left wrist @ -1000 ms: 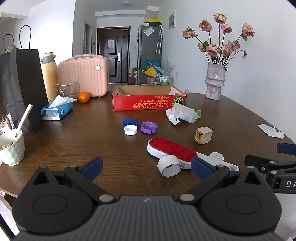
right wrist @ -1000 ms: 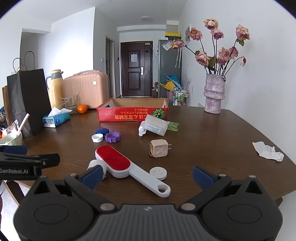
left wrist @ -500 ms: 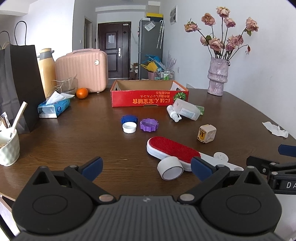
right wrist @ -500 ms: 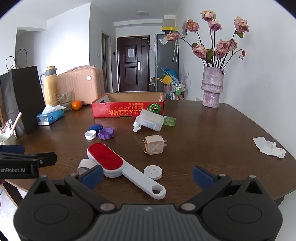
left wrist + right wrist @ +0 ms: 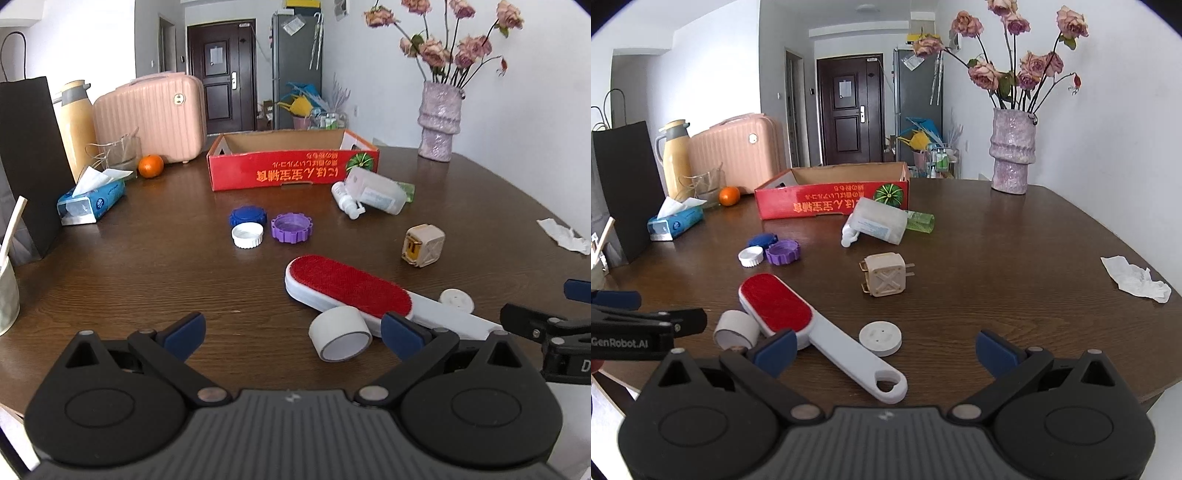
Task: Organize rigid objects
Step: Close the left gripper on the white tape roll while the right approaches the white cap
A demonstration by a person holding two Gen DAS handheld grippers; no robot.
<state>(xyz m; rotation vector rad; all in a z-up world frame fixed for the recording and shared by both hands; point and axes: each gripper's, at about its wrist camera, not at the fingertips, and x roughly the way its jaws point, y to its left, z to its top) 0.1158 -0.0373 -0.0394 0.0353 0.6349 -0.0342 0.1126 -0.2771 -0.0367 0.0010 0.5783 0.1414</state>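
Note:
A red cardboard box [image 5: 291, 173] [image 5: 831, 201] stands open at the back of the brown table. In front of it lie a blue lid [image 5: 247, 215], a white lid [image 5: 247, 236], a purple lid [image 5: 291, 229], a pump bottle [image 5: 373, 192] [image 5: 877, 225], a beige plug adapter [image 5: 423, 245] [image 5: 885, 274], a red-faced lint brush [image 5: 351, 286] [image 5: 783, 308], a tape roll [image 5: 341, 332] [image 5: 737, 328] and a white disc [image 5: 880, 338]. My left gripper [image 5: 291, 334] is open just before the tape roll. My right gripper [image 5: 886, 350] is open over the brush handle.
A black paper bag [image 5: 29, 162], yellow thermos [image 5: 77, 122], pink case [image 5: 159, 114], tissue pack [image 5: 92, 199] and orange [image 5: 150, 165] line the left side. A vase of dried roses [image 5: 1012, 155] stands at the back right. A crumpled tissue [image 5: 1134, 280] lies right.
Both grippers have edged forward and a little lower toward the table; the objects loom slightly larger. Nothing on the table has moved.

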